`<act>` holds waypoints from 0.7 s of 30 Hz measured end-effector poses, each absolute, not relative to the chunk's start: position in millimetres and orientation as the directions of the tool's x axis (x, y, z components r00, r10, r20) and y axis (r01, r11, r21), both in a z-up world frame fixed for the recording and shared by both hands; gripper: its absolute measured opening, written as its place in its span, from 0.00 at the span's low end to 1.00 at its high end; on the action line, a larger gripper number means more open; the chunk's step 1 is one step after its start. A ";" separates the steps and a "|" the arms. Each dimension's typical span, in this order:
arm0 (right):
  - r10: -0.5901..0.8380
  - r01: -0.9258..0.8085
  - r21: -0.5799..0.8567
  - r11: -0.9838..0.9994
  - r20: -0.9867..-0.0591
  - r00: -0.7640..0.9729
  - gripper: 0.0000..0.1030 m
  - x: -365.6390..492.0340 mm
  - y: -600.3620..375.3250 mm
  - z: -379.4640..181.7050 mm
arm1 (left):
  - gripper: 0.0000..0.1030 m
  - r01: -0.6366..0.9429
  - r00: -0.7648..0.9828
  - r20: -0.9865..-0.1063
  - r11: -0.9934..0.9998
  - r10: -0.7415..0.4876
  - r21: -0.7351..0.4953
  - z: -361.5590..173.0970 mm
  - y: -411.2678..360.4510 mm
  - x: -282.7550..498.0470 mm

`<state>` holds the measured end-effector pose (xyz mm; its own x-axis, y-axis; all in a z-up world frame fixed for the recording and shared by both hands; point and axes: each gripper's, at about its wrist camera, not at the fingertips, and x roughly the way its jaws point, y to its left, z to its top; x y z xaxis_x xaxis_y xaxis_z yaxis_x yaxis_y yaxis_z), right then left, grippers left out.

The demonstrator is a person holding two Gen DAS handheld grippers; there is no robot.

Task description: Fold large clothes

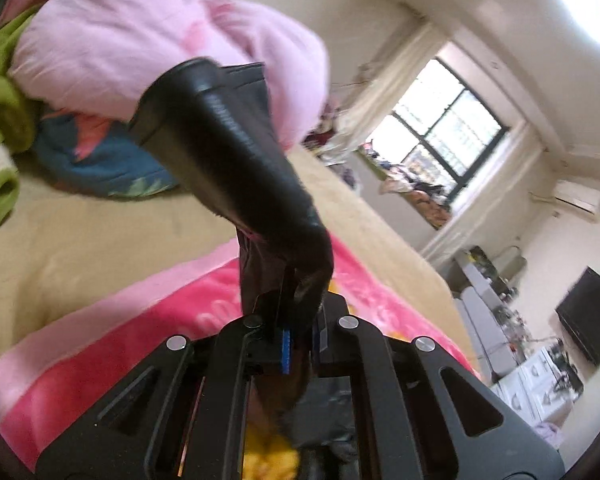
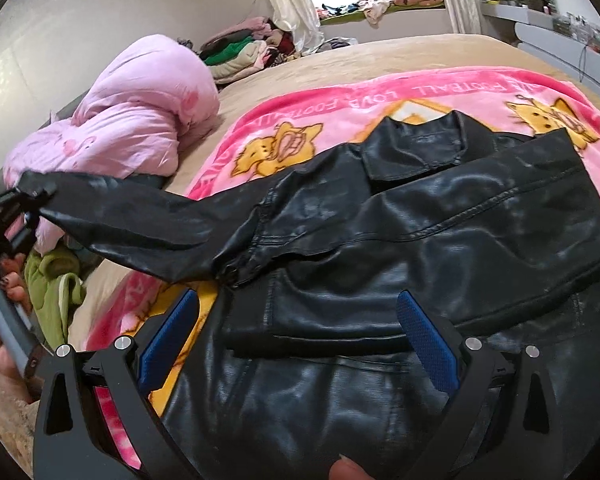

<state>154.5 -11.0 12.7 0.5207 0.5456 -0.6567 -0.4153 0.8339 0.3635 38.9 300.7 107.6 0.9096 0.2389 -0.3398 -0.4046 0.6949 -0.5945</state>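
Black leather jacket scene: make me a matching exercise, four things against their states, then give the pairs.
1. left gripper
2. right gripper
3. jacket sleeve
4. pink quilt

A. bundled up beside the pink blanket
B. stretched out to the side, off the bed
C. jaws wide open above the jacket
D. shut on the sleeve's cuff

Pairs: 1-D, 2-C, 3-B, 4-A

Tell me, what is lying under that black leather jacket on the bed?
A pink blanket with yellow cartoon animals lies under the jacket, spread over a tan bed cover. Its middle part is hidden by the jacket, so the rest of the pattern cannot be seen.
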 end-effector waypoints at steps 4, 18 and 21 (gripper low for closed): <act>0.530 -0.381 0.371 0.847 -0.653 0.541 0.96 156.5 -31.2 12.3 | 0.01 -0.315 0.941 -0.285 0.777 0.181 -0.545 126.8 261.0 55.5; 0.409 -0.162 0.410 0.897 -0.634 0.657 0.96 166.0 -145.4 16.7 | 0.01 0.094 0.940 -0.266 0.913 -0.212 -0.397 126.5 105.8 133.3; 0.357 -0.093 0.411 0.907 -0.634 0.686 0.96 166.0 -177.5 15.0 | 0.01 0.141 0.913 -0.314 0.921 -0.263 -0.362 111.5 81.2 148.9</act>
